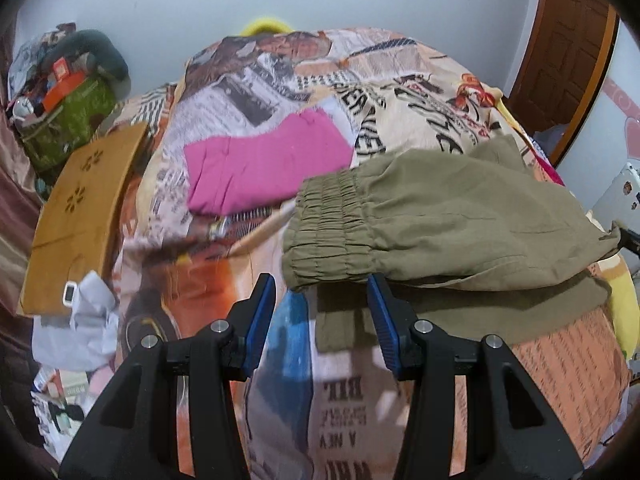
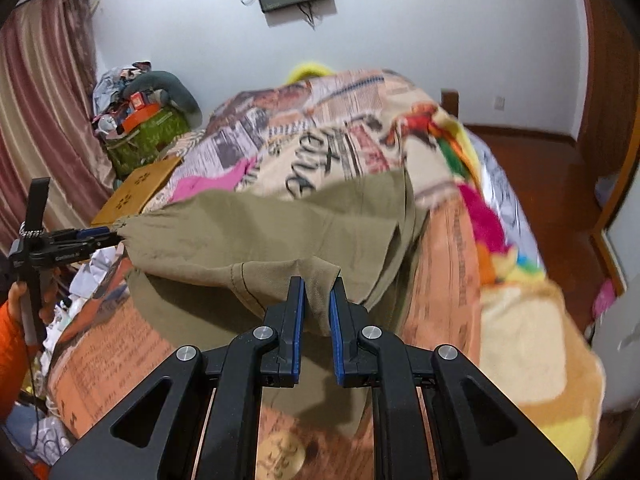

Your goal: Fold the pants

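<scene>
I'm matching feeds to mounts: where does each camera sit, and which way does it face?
Left wrist: sits on the left tongs, looking down along them across the bed at the olive pants and a pink garment; its own tongs show.
Right wrist: sits on the right tongs, gripping the pants, facing the far wall; a hand in an orange sleeve shows at left.
Shared: pants, bed, pink garment.

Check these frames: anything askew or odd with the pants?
Nothing damaged. The olive pants hang between left claw and right claw, fabric bunched at the right one; a pink garment lies loose behind.
</scene>
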`<move>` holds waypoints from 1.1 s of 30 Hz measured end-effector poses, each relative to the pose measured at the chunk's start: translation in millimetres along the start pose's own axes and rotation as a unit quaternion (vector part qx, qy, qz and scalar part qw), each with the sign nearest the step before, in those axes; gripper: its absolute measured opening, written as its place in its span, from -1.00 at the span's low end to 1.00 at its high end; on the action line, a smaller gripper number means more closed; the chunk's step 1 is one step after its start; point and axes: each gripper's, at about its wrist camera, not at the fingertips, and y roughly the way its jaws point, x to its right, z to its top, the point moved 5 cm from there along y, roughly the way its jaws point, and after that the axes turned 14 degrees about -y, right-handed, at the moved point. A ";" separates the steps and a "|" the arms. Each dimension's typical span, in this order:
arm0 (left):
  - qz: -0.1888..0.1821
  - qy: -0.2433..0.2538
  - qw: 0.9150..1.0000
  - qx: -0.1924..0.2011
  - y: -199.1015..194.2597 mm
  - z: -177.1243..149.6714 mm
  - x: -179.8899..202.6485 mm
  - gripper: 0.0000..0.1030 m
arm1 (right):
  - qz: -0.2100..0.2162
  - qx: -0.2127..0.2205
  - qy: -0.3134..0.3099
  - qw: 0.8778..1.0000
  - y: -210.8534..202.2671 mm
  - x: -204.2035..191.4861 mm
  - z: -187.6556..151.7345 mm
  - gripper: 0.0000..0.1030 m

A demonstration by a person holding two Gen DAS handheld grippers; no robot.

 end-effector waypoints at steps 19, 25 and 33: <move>0.036 -0.025 0.999 0.029 -18.4 16.7 -25.4 0.60 | -0.049 -0.041 0.035 0.997 -23.9 1.1 -47.3 -0.76; 0.021 -0.052 0.998 -0.003 6.6 24.6 -20.6 0.63 | -0.045 -0.020 0.062 0.997 -27.1 6.1 -35.0 -0.11; -0.011 -0.082 0.994 -0.076 48.2 6.9 -14.1 0.63 | 0.026 -0.067 0.099 0.993 13.1 -4.8 -54.3 -0.11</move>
